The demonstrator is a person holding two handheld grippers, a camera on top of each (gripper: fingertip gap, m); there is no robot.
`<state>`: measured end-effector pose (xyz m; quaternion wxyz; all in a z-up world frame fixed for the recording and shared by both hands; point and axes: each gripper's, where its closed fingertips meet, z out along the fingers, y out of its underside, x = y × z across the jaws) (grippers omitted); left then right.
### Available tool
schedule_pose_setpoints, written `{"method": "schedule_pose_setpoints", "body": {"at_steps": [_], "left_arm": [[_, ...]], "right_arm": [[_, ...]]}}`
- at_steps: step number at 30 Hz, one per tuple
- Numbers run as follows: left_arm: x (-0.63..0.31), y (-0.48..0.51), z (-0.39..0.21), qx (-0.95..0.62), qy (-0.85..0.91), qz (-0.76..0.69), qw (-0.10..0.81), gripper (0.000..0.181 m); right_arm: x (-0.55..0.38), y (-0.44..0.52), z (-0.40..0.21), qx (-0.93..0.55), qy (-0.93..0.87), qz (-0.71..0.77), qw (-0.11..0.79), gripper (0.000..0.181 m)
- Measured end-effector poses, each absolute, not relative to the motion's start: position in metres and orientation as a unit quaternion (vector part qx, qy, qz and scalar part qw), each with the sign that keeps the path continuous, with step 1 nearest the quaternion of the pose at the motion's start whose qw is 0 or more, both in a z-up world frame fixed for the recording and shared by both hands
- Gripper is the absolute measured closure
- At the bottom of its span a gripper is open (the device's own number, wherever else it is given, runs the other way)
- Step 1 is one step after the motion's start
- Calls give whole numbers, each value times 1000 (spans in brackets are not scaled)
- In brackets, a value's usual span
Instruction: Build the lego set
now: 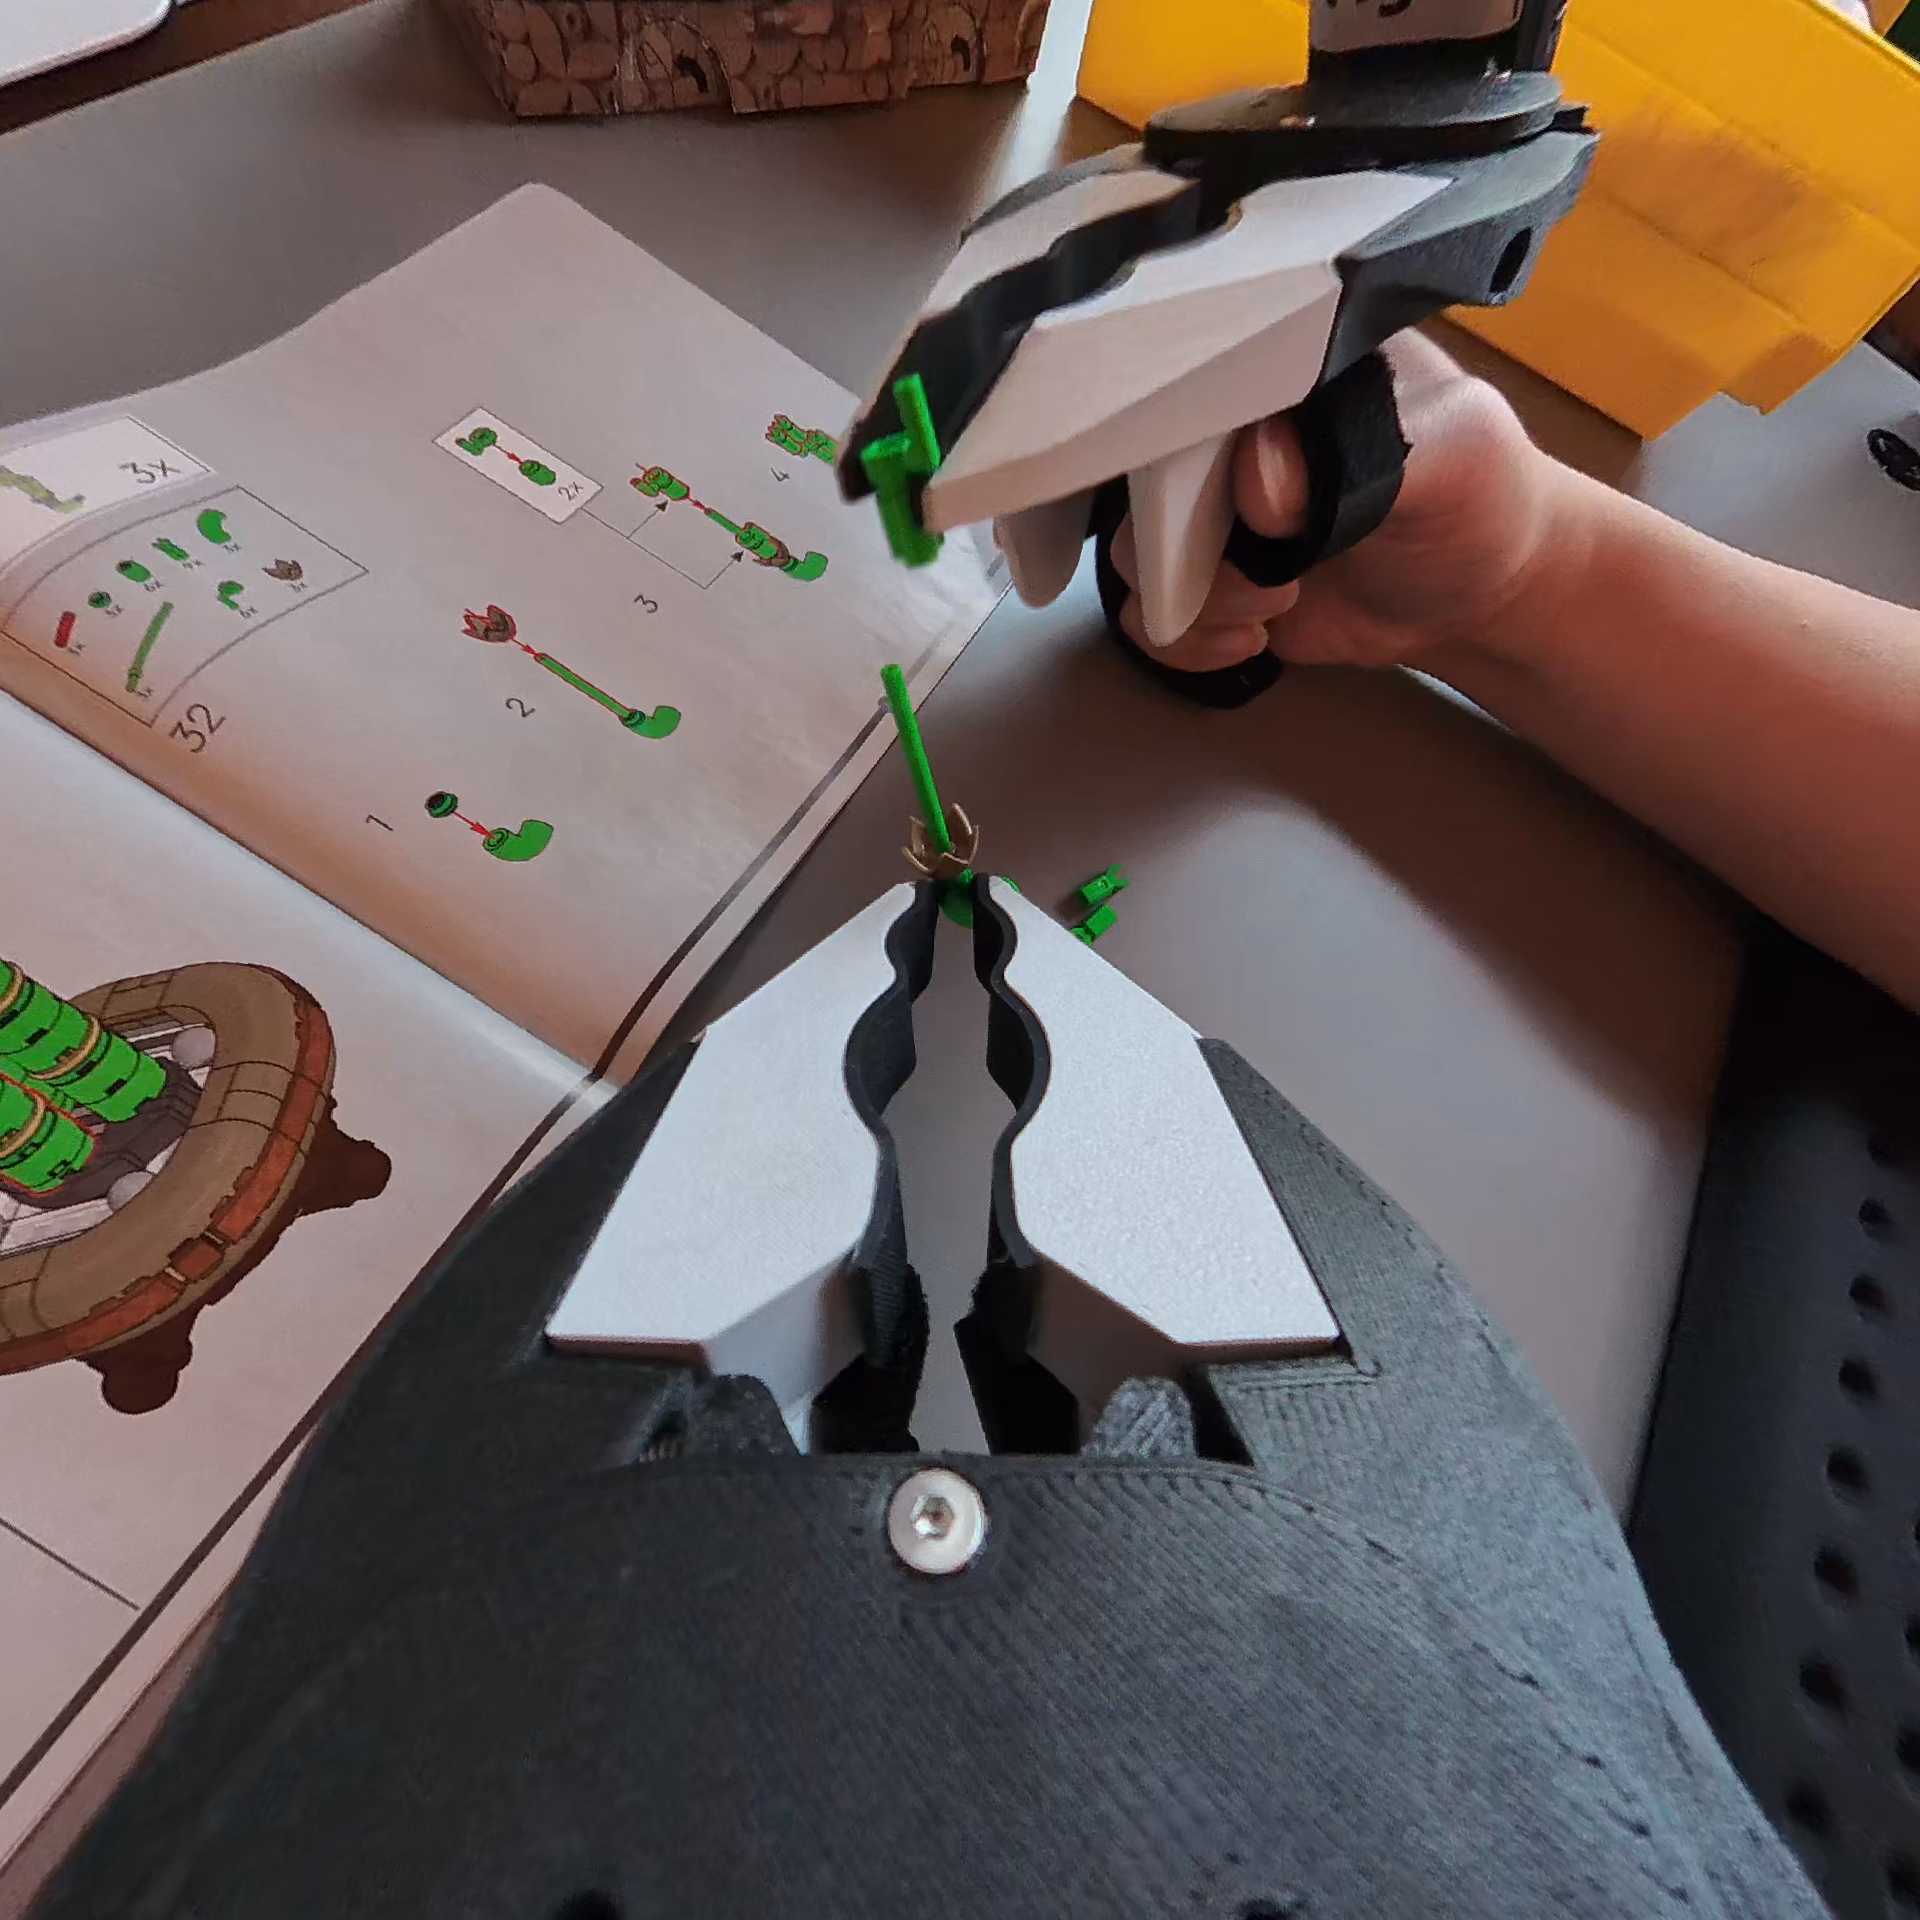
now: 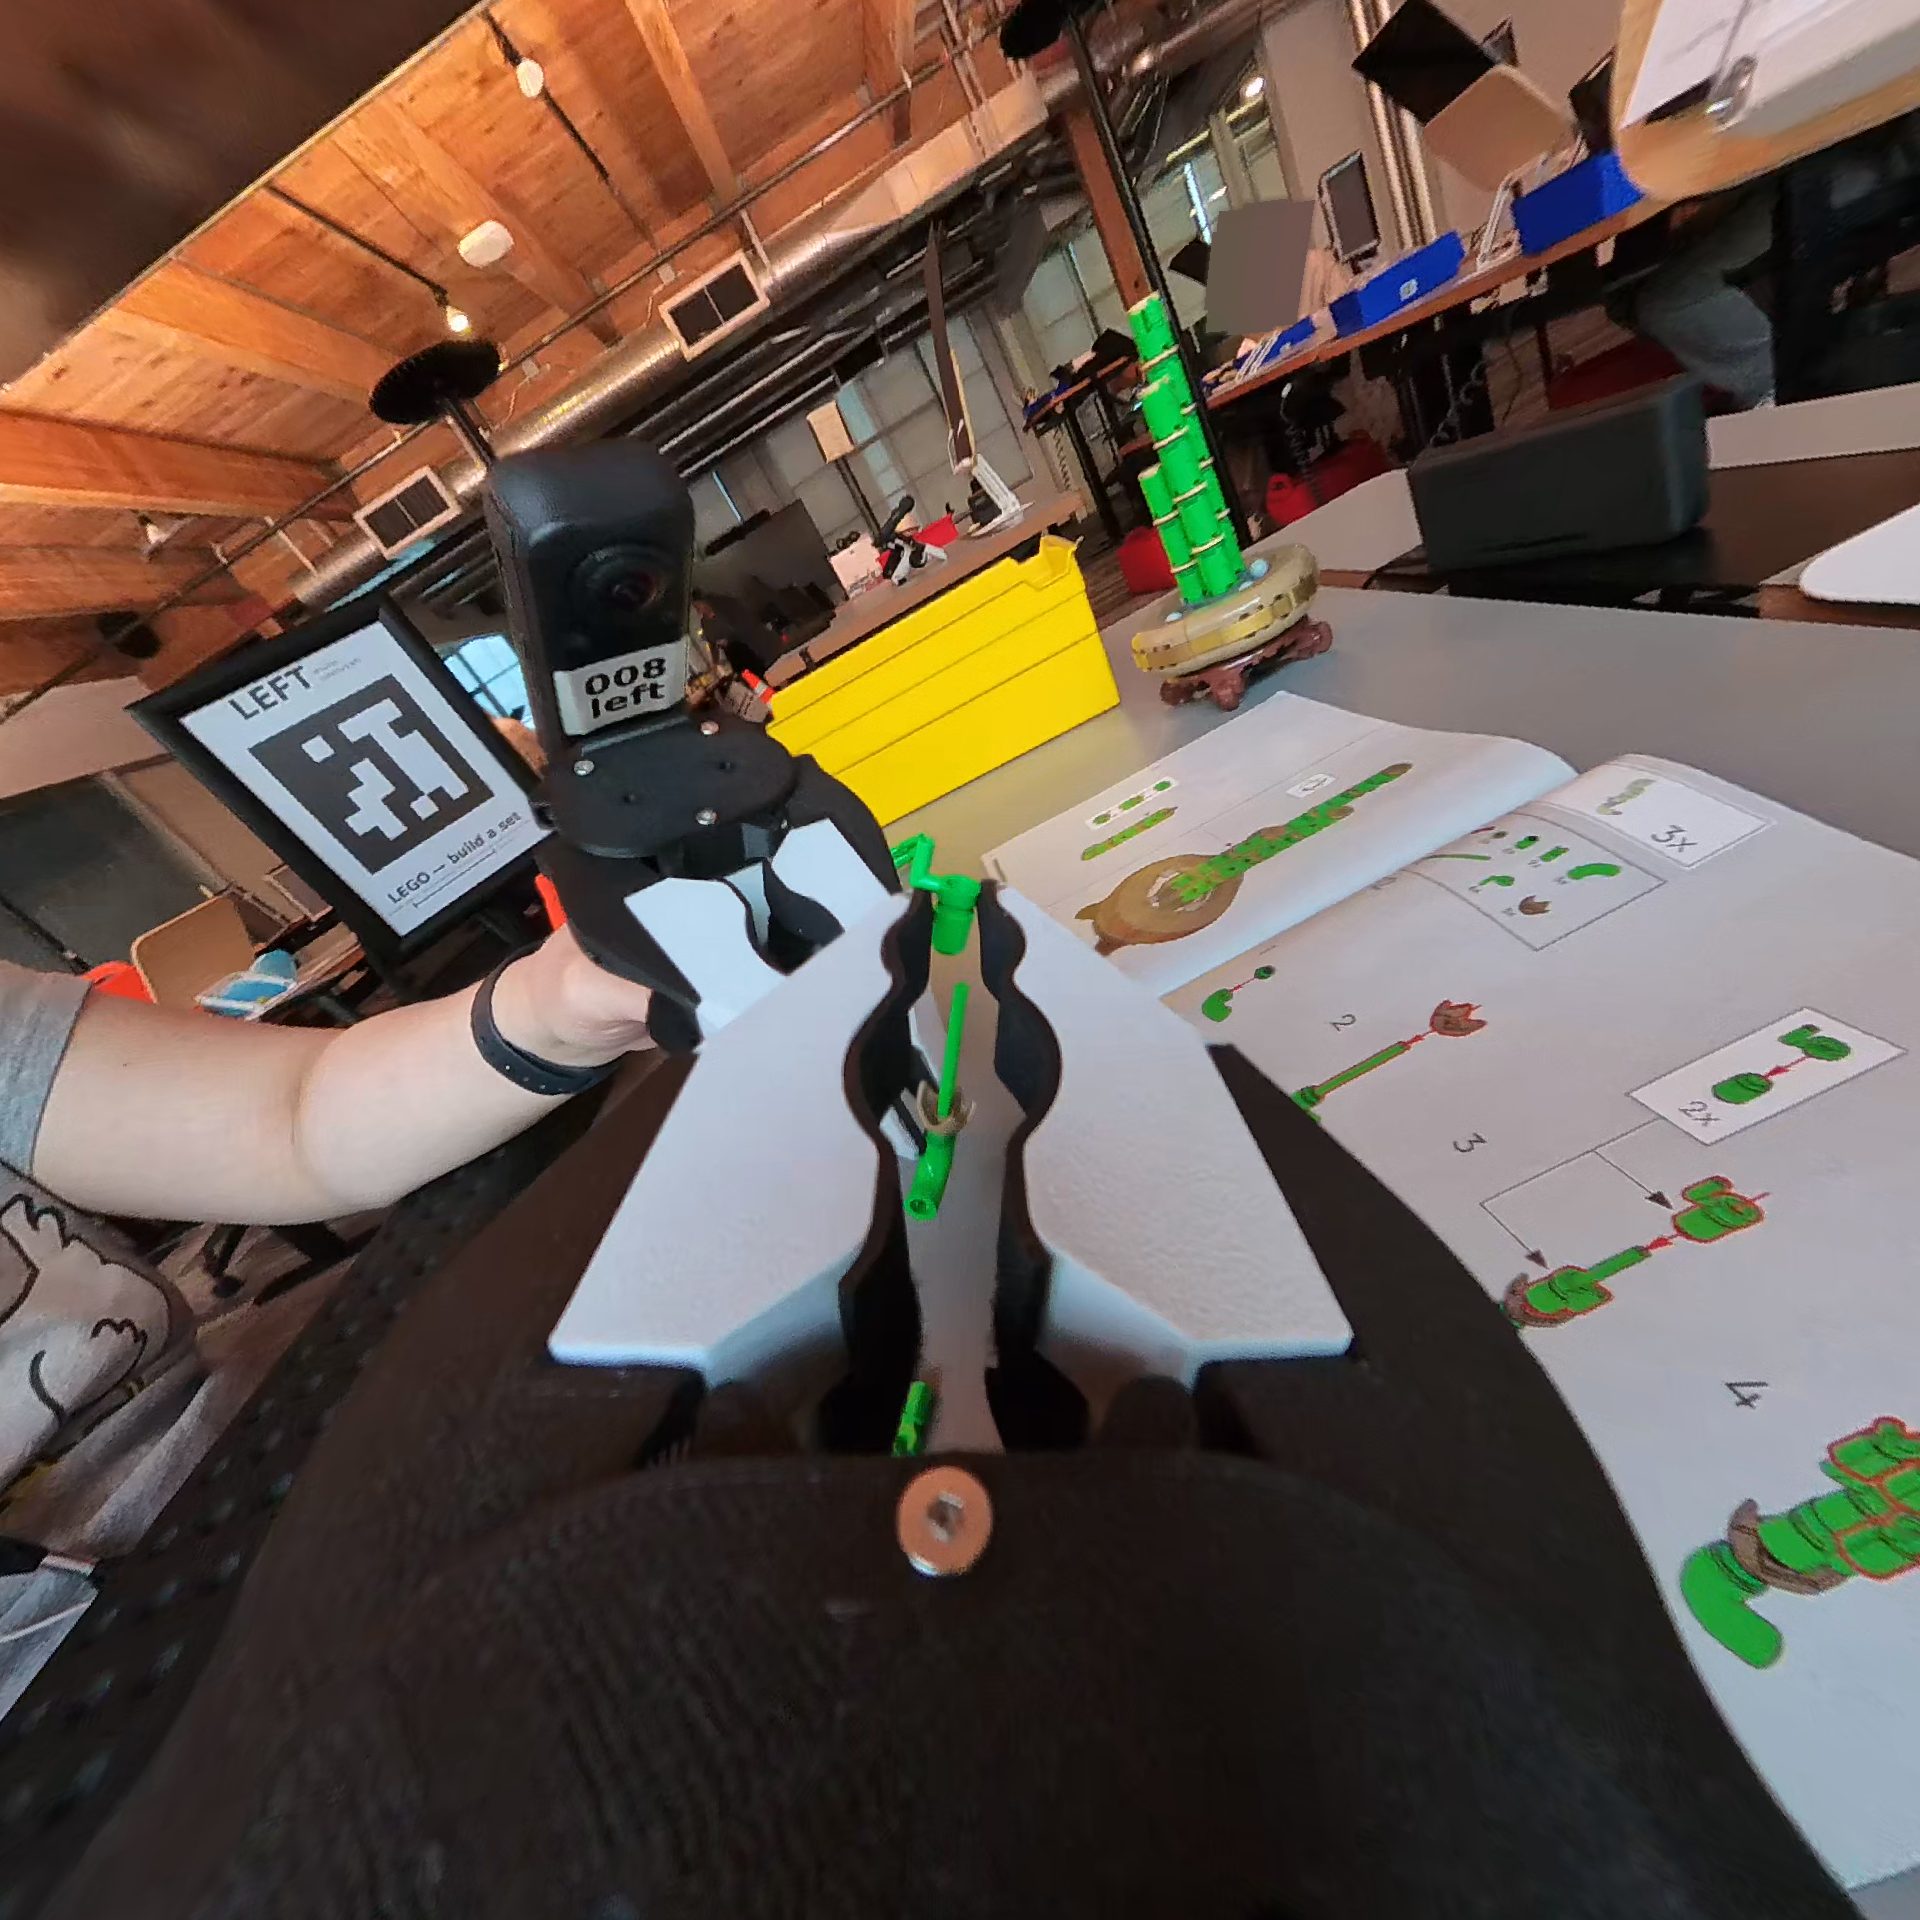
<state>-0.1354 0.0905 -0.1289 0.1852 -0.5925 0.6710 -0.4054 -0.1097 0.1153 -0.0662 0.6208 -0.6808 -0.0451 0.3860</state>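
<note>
**Two grippers, two green pieces over the open booklet**

The left gripper (image 1: 954,902) has its fingers clamped on the curved green base of a thin green rod (image 1: 914,753), which stands up from the tips with one small brown leaf collar (image 1: 943,840) threaded near its foot. The right gripper (image 2: 951,904) is held above it, fingers pinched on a short green connector piece (image 2: 951,912) that juts from the tips, apart from the rod's top end. Two more small green pieces (image 1: 1099,902) lie on the grey table (image 1: 1351,987) just beside the left fingers. The instruction booklet (image 1: 499,520) lies open to numbered assembly steps with printed part counts; its wording I leave unread. Farther off stand one finished green bamboo stalk model (image 2: 1195,499) on a round tan base, one yellow bin (image 2: 935,675), and a framed marker sign (image 2: 353,769). A label sits on the left gripper's camera (image 2: 592,582).
</note>
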Motion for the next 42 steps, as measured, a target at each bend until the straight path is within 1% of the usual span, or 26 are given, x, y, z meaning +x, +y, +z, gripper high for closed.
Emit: {"method": "schedule_pose_setpoints", "body": {"at_steps": [12,42], "left_arm": [[-136,90,-125,-585,678,-398,196,176],[-136,88,-118,-596,652,-435,174,176]], "right_arm": [[-119,118,-74,-703,-58,387,595,174],[-118,121,-71,-689,-28,416,593,173]]}}
